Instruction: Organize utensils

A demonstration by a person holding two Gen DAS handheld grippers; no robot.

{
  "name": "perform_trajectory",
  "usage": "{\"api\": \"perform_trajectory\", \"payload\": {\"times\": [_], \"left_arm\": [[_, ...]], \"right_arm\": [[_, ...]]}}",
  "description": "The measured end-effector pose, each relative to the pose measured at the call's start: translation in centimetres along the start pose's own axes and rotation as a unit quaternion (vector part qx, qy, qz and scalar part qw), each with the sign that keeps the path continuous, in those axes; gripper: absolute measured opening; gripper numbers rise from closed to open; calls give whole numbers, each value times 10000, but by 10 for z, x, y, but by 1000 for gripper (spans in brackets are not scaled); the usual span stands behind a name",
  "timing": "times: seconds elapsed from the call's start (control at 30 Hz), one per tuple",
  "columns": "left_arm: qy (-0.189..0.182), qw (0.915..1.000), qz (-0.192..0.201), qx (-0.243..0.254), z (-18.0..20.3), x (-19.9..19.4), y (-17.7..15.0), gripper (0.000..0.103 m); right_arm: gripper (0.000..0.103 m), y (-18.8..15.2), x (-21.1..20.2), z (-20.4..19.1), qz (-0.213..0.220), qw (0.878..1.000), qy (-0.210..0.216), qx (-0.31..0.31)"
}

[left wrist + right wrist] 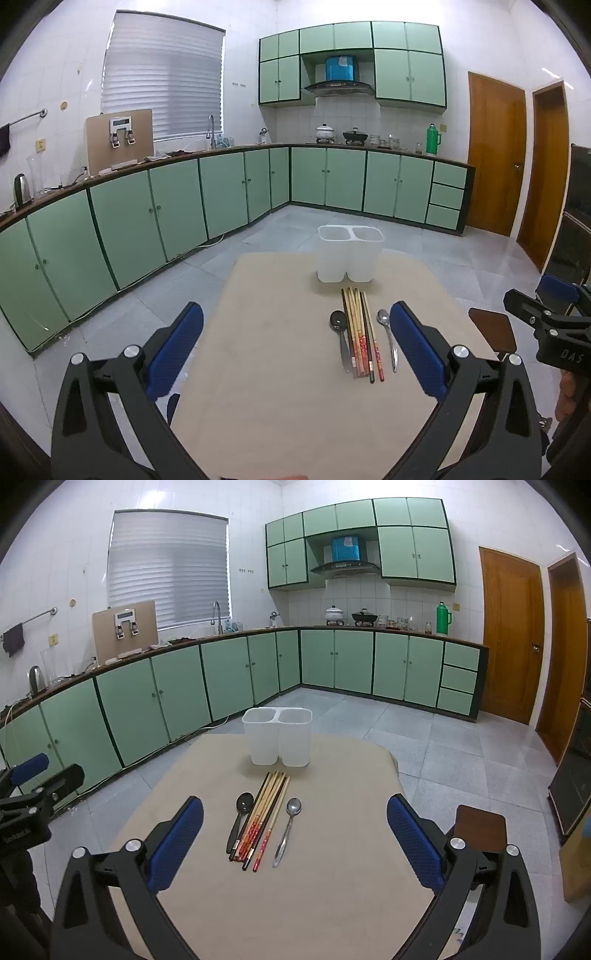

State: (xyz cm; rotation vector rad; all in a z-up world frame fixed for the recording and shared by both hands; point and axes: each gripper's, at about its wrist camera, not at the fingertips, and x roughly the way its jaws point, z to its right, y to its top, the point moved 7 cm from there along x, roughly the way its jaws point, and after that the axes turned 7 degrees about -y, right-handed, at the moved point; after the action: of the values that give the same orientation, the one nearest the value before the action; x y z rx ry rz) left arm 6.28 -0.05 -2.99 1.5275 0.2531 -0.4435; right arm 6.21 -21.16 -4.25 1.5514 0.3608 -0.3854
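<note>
Worktop (pixel 332 904) bearing all utensils. Two-compartment holder (pixel 277 736) upright at the far middle of the worktop, its compartments side by side, left and right. Bundle of chopsticks (pixel 264 816) lying on the worktop just before the holder, running lengthwise from near edge toward the holder. Dark spoon (pixel 240 818) lying just left of the bundle, bowl end toward the holder. Metal spoon (pixel 288 829) lying just right of the bundle, bowl end likewise toward the holder. Left tongs (pixel 295 347) and right tongs (pixel 295 834) on the near side of the utensils, side by side, jaws spread wide with nothing between them.
</note>
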Motion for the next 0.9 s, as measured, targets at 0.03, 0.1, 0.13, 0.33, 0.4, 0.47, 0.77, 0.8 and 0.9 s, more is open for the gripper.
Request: {"api": "perform_trajectory", "payload": {"times": [0.03,0.1,0.13,0.33,0.4,0.47,0.77,0.8,0.9], "left_arm": [[-12,10000,2,-22,0,0,0,98],[-4,10000,5,-41,0,0,0,98],[-1,10000,6,-41,0,0,0,98],[58,10000,0,-6,1,3,2,98],[58,10000,-2,-17,1,3,2,98],[75,10000,2,-8,2,3,2,98],[69,10000,-7,19,1,1,2,98],[64,10000,-8,13,1,-1,3,98],[62,10000,-21,6,0,0,3,98]], "right_arm": [[97,0,0,0,-3,10000,1,-1],[97,0,0,0,-7,10000,10,8],[97,0,-1,0,-4,10000,12,9],[97,0,0,0,-36,10000,1,5],[97,0,-2,-1,-27,10000,-2,11],[97,0,-1,1,-29,10000,-1,8],[97,1,-1,2,-27,10000,2,10],[97,1,-2,3,-27,10000,-1,5],[97,0,-2,5,-29,10000,4,18]]}}
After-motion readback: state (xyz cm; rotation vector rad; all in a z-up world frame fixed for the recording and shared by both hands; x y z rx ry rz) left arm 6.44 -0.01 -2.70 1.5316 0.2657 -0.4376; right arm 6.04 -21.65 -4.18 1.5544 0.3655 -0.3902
